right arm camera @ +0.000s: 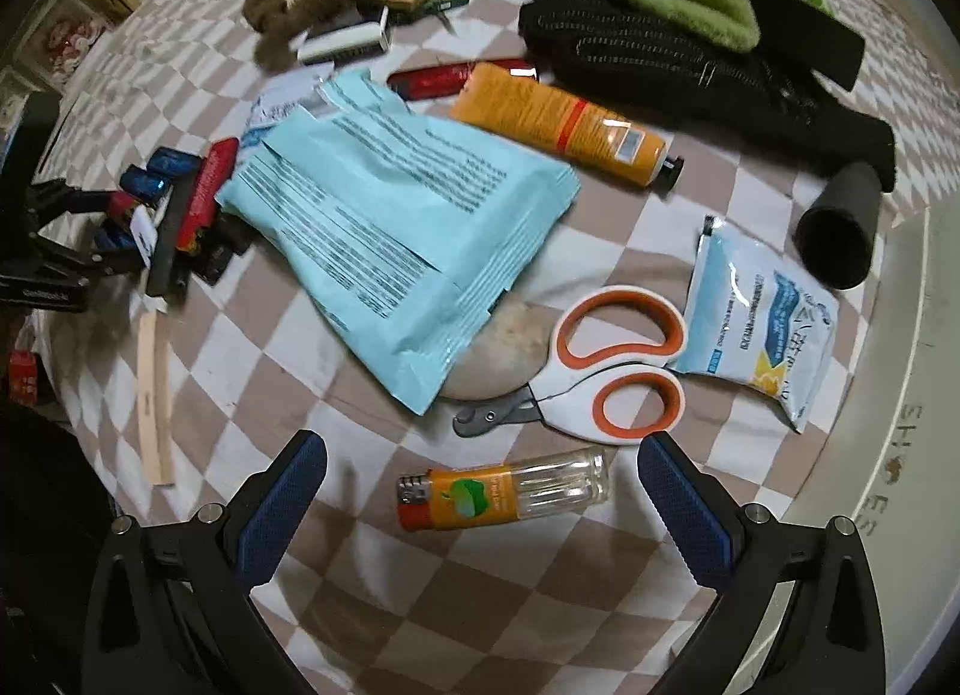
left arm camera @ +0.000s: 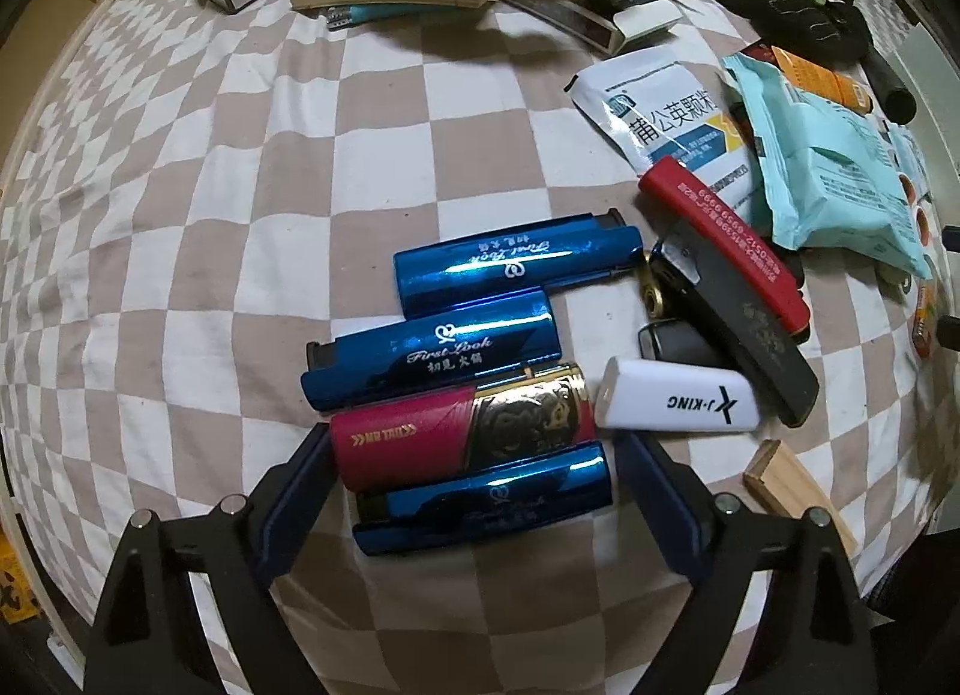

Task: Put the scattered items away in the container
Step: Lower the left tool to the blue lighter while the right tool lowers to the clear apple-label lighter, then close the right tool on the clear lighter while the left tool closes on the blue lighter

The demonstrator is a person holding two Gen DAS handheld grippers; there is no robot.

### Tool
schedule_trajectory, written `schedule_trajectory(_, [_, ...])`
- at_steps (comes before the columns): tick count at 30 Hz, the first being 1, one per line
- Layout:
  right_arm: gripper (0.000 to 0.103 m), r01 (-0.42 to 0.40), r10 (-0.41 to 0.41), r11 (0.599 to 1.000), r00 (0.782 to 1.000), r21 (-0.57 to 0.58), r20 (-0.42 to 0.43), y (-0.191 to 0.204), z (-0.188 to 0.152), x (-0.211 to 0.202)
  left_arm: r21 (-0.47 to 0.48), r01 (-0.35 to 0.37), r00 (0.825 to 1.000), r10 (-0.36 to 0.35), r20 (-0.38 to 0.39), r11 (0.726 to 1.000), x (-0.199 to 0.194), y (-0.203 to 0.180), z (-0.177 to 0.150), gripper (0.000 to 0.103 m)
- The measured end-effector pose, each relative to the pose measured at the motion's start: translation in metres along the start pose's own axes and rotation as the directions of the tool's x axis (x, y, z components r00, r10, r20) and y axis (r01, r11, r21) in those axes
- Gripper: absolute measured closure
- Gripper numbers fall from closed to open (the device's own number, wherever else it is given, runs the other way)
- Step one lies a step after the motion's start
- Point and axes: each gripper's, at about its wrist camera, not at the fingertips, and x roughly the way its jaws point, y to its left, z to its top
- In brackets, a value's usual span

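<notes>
Right wrist view: a clear lighter (right arm camera: 504, 491) lies crosswise between the wide-open right fingers (right arm camera: 483, 506), untouched, its red head toward the left finger. Left fingers (left arm camera: 474, 476), spread wide, bracket a blue lighter (left arm camera: 483, 500) lying crosswise, gripping nothing

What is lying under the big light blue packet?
A round beige lump shows from under the light blue packet, near the scissors. Only its edge shows; the rest is covered, so I cannot identify it.
</notes>
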Motion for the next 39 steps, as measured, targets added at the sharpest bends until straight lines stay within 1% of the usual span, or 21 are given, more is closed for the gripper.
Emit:
schedule_trajectory(6, [0.0, -0.034, 0.033, 0.999, 0.998, -0.01, -0.051, 0.0, -0.001, 0.014, 0.009, 0.015, 1.0, -0.015, -0.005, 1.0, 0.0, 0.001, -0.005, 0.01])
schedule_trajectory(9, [0.0, 0.021, -0.023, 0.999, 0.998, -0.025, -0.057, 0.0, -0.003, 0.018, 0.012, 0.019, 1.0, -0.019, -0.003, 1.0, 0.0, 0.002, -0.009, 0.01])
schedule_trajectory(11, [0.0, 0.02, -0.021, 1.0, 0.998, -0.009, -0.058, -0.003, -0.003, 0.018, 0.013, 0.019, 1.0, -0.019, -0.003, 1.0, 0.0, 0.002, -0.011, 0.01])
schedule_trajectory(14, [0.0, 0.008, -0.005, 0.999, 0.995, 0.033, -0.096, -0.011, -0.004, 0.025, 0.014, 0.022, 1.0, -0.022, -0.004, 1.0, 0.001, 0.002, -0.014, 0.01])
schedule_trajectory(16, [0.0, 0.006, -0.002, 0.999, 0.994, 0.036, -0.109, -0.011, -0.005, 0.027, 0.016, 0.024, 1.0, -0.024, -0.003, 1.0, 0.001, 0.002, -0.016, 0.01])
schedule_trajectory(17, [0.0, 0.004, -0.001, 1.0, 0.994, 0.026, -0.112, -0.01, -0.006, 0.027, 0.018, 0.025, 1.0, -0.025, -0.002, 1.0, 0.001, 0.002, -0.017, 0.01])
schedule_trajectory(20, [0.0, -0.043, 0.044, 0.999, 0.993, 0.012, -0.113, -0.004, -0.01, 0.024, 0.017, 0.032, 0.999, -0.032, -0.002, 0.999, 0.001, 0.003, -0.02, 0.01])
schedule_trajectory(22, [0.0, -0.061, 0.06, 0.998, 0.991, -0.003, -0.118, 0.002, -0.013, 0.022, 0.014, 0.035, 0.999, -0.035, -0.004, 0.999, 0.001, 0.003, -0.021, 0.01])
schedule_trajectory(26, [0.0, -0.051, 0.047, 0.998, 0.991, -0.031, -0.124, 0.01, -0.017, 0.023, 0.013, 0.033, 0.999, -0.033, -0.005, 0.999, 0.002, 0.003, -0.024, 0.01])
schedule_trajectory(29, [0.0, -0.03, 0.03, 1.0, 0.992, 0.001, -0.123, 0.008, -0.015, 0.024, 0.008, 0.032, 0.999, -0.032, -0.007, 0.999, 0.002, 0.003, -0.027, 0.01])
schedule_trajectory(30, [0.001, -0.025, 0.027, 1.0, 0.992, 0.017, -0.122, 0.006, -0.014, 0.024, 0.007, 0.032, 0.999, -0.032, -0.007, 0.999, 0.002, 0.003, -0.027, 0.01])
schedule_trajectory(34, [0.013, 0.003, 0.004, 0.999, 0.993, 0.052, -0.122, -0.002, -0.012, 0.024, 0.002, 0.026, 1.0, -0.026, -0.008, 1.0, 0.003, 0.002, -0.029, 0.011])
schedule_trajectory(36, [0.019, 0.022, -0.016, 0.999, 0.993, 0.046, -0.118, -0.004, -0.011, 0.023, 0.004, 0.022, 1.0, -0.022, -0.006, 1.0, 0.003, 0.001, -0.031, 0.011])
schedule_trajectory(39, [0.019, 0.045, -0.042, 0.999, 0.993, 0.025, -0.112, -0.004, -0.012, 0.021, 0.009, 0.017, 1.0, -0.017, -0.004, 1.0, 0.004, 0.0, -0.034, 0.012])
